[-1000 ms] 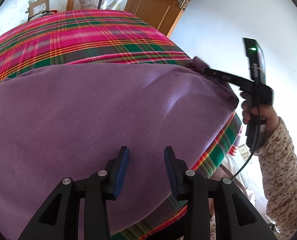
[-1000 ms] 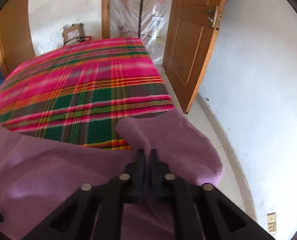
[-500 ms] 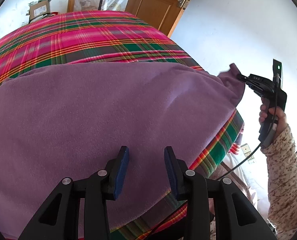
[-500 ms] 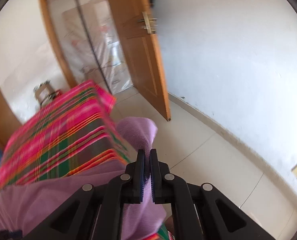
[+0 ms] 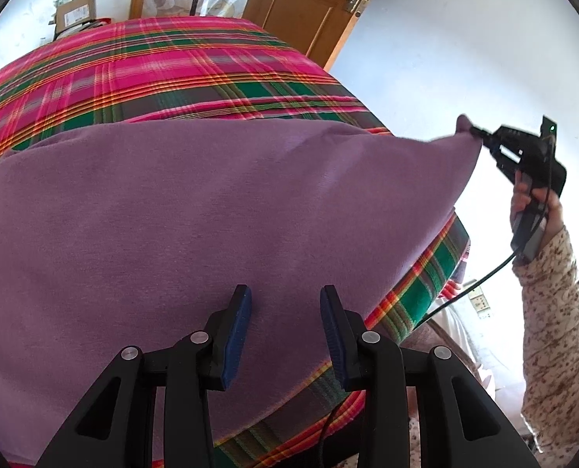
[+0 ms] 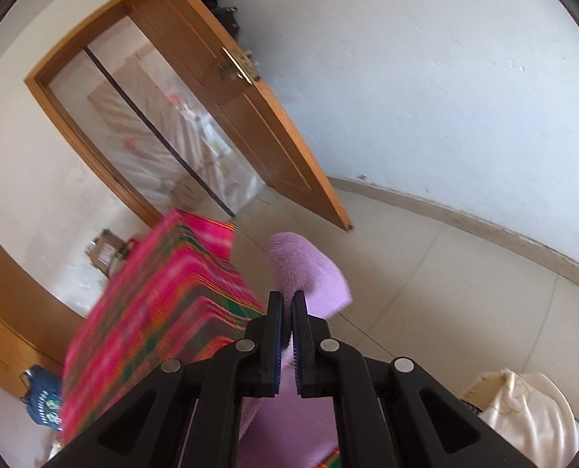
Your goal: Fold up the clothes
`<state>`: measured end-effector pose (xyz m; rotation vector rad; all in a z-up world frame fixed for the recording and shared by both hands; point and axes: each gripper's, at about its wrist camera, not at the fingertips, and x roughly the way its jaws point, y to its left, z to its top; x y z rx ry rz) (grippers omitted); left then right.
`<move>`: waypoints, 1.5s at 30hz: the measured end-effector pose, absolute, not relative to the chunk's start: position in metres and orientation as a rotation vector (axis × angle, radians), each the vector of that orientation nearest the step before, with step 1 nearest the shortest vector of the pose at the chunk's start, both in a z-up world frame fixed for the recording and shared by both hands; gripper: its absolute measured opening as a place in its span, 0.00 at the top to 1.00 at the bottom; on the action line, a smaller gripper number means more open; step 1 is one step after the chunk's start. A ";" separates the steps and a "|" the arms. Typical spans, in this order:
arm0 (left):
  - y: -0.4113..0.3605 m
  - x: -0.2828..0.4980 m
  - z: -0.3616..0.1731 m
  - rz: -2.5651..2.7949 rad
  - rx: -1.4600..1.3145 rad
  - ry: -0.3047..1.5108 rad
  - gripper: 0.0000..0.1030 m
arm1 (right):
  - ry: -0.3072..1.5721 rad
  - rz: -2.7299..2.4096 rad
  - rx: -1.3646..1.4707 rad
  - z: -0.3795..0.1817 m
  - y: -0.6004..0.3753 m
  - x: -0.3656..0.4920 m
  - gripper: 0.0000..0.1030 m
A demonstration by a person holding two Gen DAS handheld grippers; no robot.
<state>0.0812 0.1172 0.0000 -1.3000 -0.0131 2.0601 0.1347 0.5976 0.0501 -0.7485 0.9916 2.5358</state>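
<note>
A purple fleece garment (image 5: 195, 210) lies spread over the plaid bed (image 5: 164, 66). My left gripper (image 5: 285, 304) is open and empty, hovering over the garment's near part. My right gripper (image 6: 287, 304) is shut on a corner of the purple garment (image 6: 308, 273), which sticks out past the fingertips. In the left wrist view the right gripper (image 5: 474, 132) holds that corner lifted and stretched out past the bed's right edge, so the cloth is taut there.
A wooden door (image 6: 250, 117) stands open beyond the bed's far right corner. A tiled floor (image 6: 445, 273) and white wall lie to the right. A cardboard box (image 5: 75, 15) sits behind the bed. Cream cloth (image 6: 523, 409) lies low on the right.
My right gripper has pulled the garment's corner up and out to the right, off the bed's edge, stretching the cloth. The left gripper has stayed open in place.
</note>
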 end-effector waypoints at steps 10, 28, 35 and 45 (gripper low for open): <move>0.120 0.087 -0.004 2.049 -1.294 -0.001 0.63 | 1.050 2.499 -0.788 0.018 0.611 0.141 0.96; 0.125 0.086 -0.004 2.036 -1.282 -0.008 0.61 | 1.030 2.502 -0.991 -0.016 0.593 0.131 0.94; 0.125 0.086 -0.004 2.031 -1.274 -0.008 0.61 | 0.874 2.685 -1.096 0.002 0.545 0.082 0.62; 0.123 0.088 -0.004 2.022 -1.255 -0.020 0.61 | 0.663 2.647 -1.167 -0.001 0.517 0.054 0.94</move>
